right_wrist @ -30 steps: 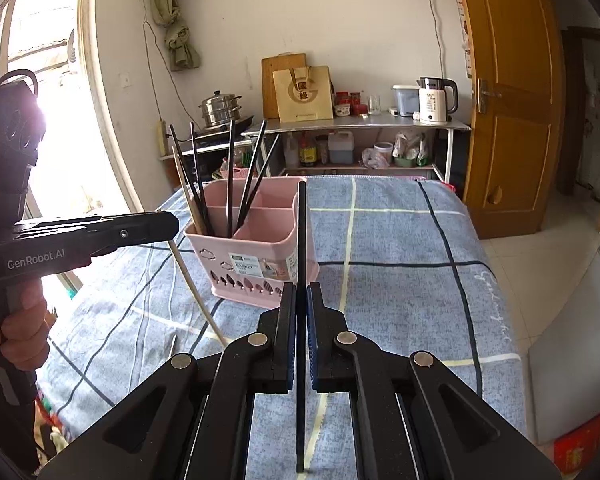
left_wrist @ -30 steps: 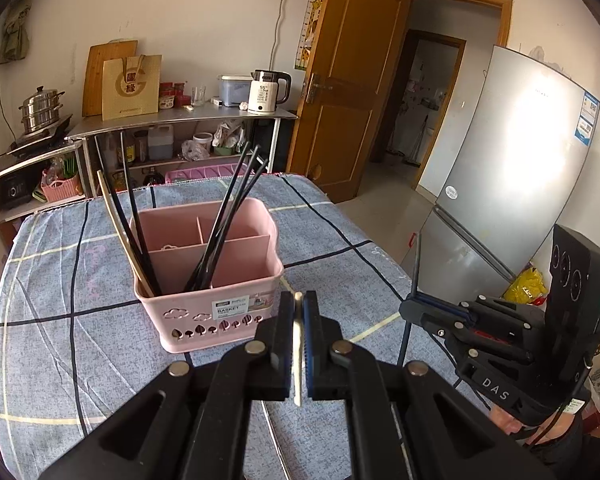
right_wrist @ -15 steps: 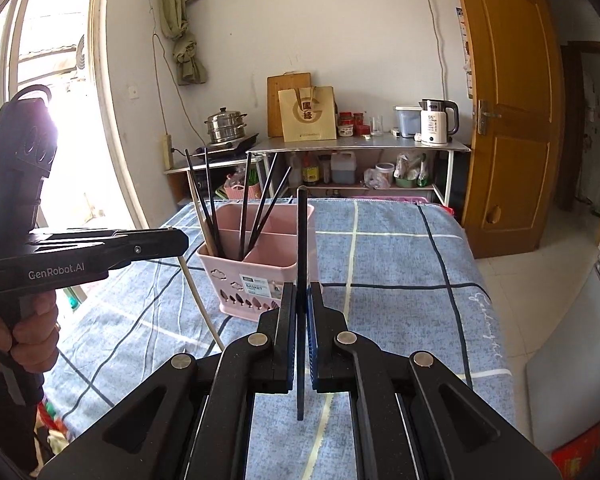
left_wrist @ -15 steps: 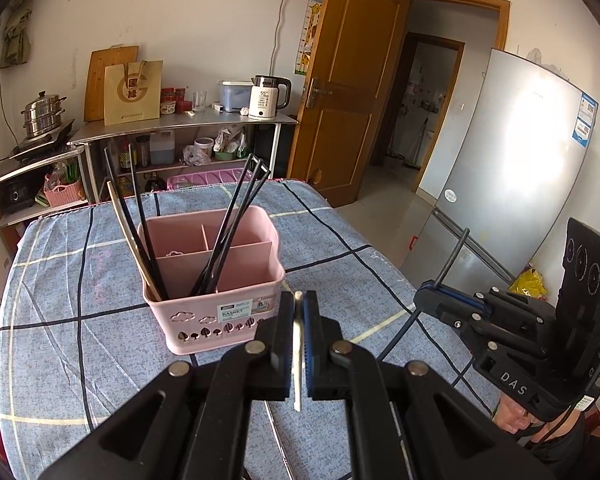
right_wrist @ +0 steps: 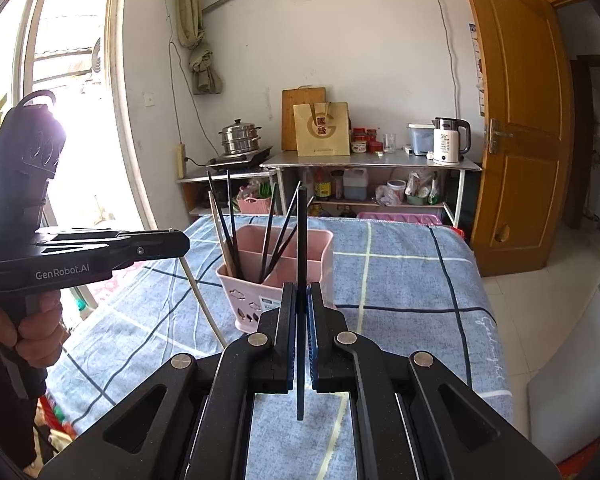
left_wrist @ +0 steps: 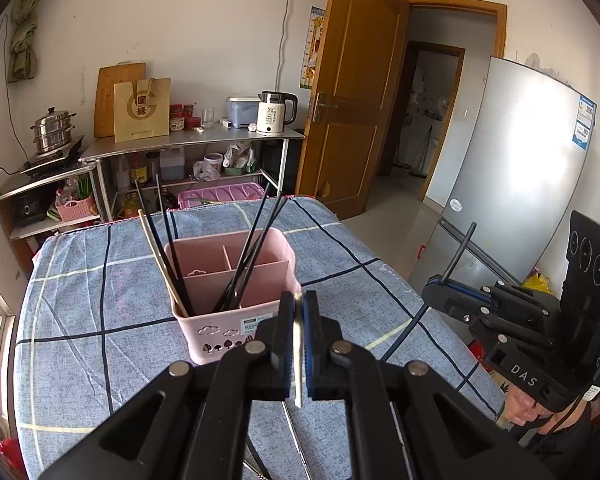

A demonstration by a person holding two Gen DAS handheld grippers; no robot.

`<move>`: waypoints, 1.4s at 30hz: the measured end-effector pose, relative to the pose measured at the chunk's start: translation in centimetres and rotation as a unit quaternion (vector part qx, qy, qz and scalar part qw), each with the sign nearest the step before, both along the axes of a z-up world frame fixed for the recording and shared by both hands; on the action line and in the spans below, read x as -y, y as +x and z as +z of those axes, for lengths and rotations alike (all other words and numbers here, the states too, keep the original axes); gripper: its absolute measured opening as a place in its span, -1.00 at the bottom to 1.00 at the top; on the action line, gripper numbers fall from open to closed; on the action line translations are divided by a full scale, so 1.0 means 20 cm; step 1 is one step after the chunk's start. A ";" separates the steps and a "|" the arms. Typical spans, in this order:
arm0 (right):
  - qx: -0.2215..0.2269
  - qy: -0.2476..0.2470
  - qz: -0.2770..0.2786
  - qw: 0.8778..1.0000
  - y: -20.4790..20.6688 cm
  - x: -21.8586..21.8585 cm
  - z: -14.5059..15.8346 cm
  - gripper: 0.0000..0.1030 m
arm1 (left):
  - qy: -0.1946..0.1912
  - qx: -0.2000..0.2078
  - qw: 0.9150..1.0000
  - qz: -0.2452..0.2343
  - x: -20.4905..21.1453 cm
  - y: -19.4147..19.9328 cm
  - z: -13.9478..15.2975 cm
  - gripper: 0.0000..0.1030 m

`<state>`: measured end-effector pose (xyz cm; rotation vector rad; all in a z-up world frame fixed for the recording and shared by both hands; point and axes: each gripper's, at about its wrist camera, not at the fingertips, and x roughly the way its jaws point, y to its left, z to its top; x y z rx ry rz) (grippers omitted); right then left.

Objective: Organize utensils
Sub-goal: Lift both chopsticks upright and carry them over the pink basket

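A pink divided basket [left_wrist: 204, 332] stands mid-table on the blue checked cloth, holding several black chopsticks [left_wrist: 248, 256] and one pale one. My left gripper [left_wrist: 299, 306] hangs above the table in front of the basket, shut on a pale chopstick [left_wrist: 298, 364]. From the right wrist view the same left gripper [right_wrist: 182, 242] shows at left, its pale chopstick [right_wrist: 204, 300] slanting down toward the cloth. My right gripper [right_wrist: 300, 294] is shut on an upright black chopstick [right_wrist: 300, 240], in front of the basket [right_wrist: 246, 296]. In the left wrist view the right gripper [left_wrist: 430, 294] is at right, over the table's edge.
Thin metal utensils [left_wrist: 296, 444] lie on the cloth under my left gripper. Behind the table stands a steel shelf [left_wrist: 196, 144] with a kettle and a steamer pot. A wooden door [left_wrist: 356, 100] and a grey fridge [left_wrist: 516, 168] are to the right; a window [right_wrist: 60, 100] is left.
Both grippers have risen, each still clamped on its chopstick, so the basket sits lower in both views. The right gripper's black chopstick now leans instead of standing straight in the left view.
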<state>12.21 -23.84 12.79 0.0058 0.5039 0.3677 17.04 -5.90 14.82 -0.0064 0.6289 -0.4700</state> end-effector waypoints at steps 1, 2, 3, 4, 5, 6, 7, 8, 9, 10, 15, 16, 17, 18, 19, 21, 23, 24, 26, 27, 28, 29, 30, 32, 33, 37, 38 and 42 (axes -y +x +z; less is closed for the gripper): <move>0.001 0.000 0.002 1.000 0.01 -0.01 0.01 -0.90 | 0.002 0.002 1.000 0.004 -0.01 0.00 0.01 -0.91; 0.003 0.000 0.005 1.000 0.02 -0.02 0.02 -0.90 | 0.003 0.004 1.000 0.007 -0.03 0.01 0.02 -0.91; 0.005 0.000 0.008 1.000 0.03 -0.03 0.03 -0.90 | 0.003 0.006 1.000 0.009 -0.04 0.02 0.03 -0.91; 0.007 0.001 0.011 1.000 0.05 -0.04 0.04 -0.90 | 0.003 0.007 1.000 0.012 -0.05 0.03 0.04 -0.91; 0.009 0.002 0.014 1.000 0.06 -0.06 0.05 -0.90 | 0.004 0.008 1.000 0.015 -0.06 0.03 0.05 -0.91; 0.010 0.003 0.018 1.000 0.07 -0.07 0.06 -0.90 | 0.006 0.009 1.000 0.019 -0.07 0.04 0.07 -0.91; 0.013 0.004 0.022 1.000 0.09 -0.09 0.07 -0.90 | 0.007 0.011 1.000 0.022 -0.08 0.05 0.08 -0.91; 0.017 0.004 0.025 1.000 0.10 -0.10 0.08 -0.90 | 0.008 0.013 1.000 0.024 -0.09 0.06 0.09 -0.91; 0.020 0.004 0.028 0.999 0.11 -0.11 0.10 -0.91 | 0.009 0.016 0.999 0.027 -0.10 0.07 0.11 -0.91; 0.023 0.005 0.030 0.999 0.12 -0.13 0.11 -0.91 | 0.010 0.019 0.999 0.031 -0.11 0.08 0.12 -0.91; 0.040 0.014 0.041 0.998 0.18 -0.19 0.19 -0.91 | 0.017 0.031 0.998 0.046 -0.15 0.14 0.19 -0.91; 0.044 0.016 0.044 0.998 0.19 -0.21 0.21 -0.91 | 0.017 0.034 0.998 0.049 -0.16 0.15 0.21 -0.91; 0.048 0.017 0.046 0.998 0.20 -0.22 0.23 -0.91 | 0.016 0.037 0.998 0.053 -0.17 0.16 0.23 -0.91; 0.053 0.018 0.049 0.997 0.22 -0.24 0.25 -0.91 | 0.015 0.040 0.998 0.056 -0.18 0.18 0.25 -0.91; 0.057 0.019 0.051 0.997 0.23 -0.25 0.26 -0.91 | 0.015 0.044 0.997 0.059 -0.19 0.19 0.28 -0.91; 0.063 0.023 0.054 0.996 0.26 -0.28 0.29 -0.91 | 0.011 0.053 0.996 0.067 -0.22 0.22 0.32 -0.91; 0.066 0.029 0.054 0.996 0.30 -0.30 0.30 -0.91 | 0.005 0.058 0.996 0.075 -0.25 0.25 0.35 -0.91; 0.066 0.033 0.053 0.996 0.32 -0.30 0.30 -0.91 | 0.003 0.060 0.995 0.076 -0.25 0.27 0.36 -0.91; 0.066 0.041 0.051 0.996 0.36 -0.31 0.31 -0.91 | 0.004 0.065 0.995 0.079 -0.26 0.29 0.37 -0.91; 0.066 0.045 0.050 0.996 0.37 -0.31 0.31 -0.91 | 0.002 0.064 0.995 0.080 -0.26 0.31 0.37 -0.91; 0.066 0.049 0.048 0.995 0.39 -0.31 0.31 -0.91 | 0.001 0.062 0.995 0.081 -0.27 0.33 0.36 -0.91; 0.066 0.051 0.046 0.995 0.41 -0.31 0.31 -0.91 | 0.001 0.062 0.995 0.082 -0.27 0.35 0.36 -0.91; 0.065 0.054 0.045 0.995 0.42 -0.32 0.31 -0.91 | 0.001 0.062 0.995 0.083 -0.27 0.37 0.35 -0.91; 0.065 0.056 0.044 0.995 0.45 -0.33 0.30 -0.91 | -0.001 0.057 0.995 0.084 -0.28 0.41 0.33 -0.91; 0.066 0.055 0.042 0.995 0.46 -0.33 0.30 -0.91 | -0.002 0.055 0.995 0.084 -0.28 0.42 0.32 -0.91; 0.063 0.055 0.041 0.996 0.51 -0.35 0.27 -0.91 | -0.007 0.043 0.996 0.084 -0.28 0.47 0.24 -0.91; 0.061 0.054 0.041 0.996 0.52 -0.36 0.25 -0.91 | -0.006 0.041 0.996 0.085 -0.28 0.48 0.22 -0.91; 0.053 0.041 0.037 0.997 0.55 -0.39 0.18 -0.91 | -0.009 0.025 0.996 0.080 -0.29 0.52 0.13 -0.91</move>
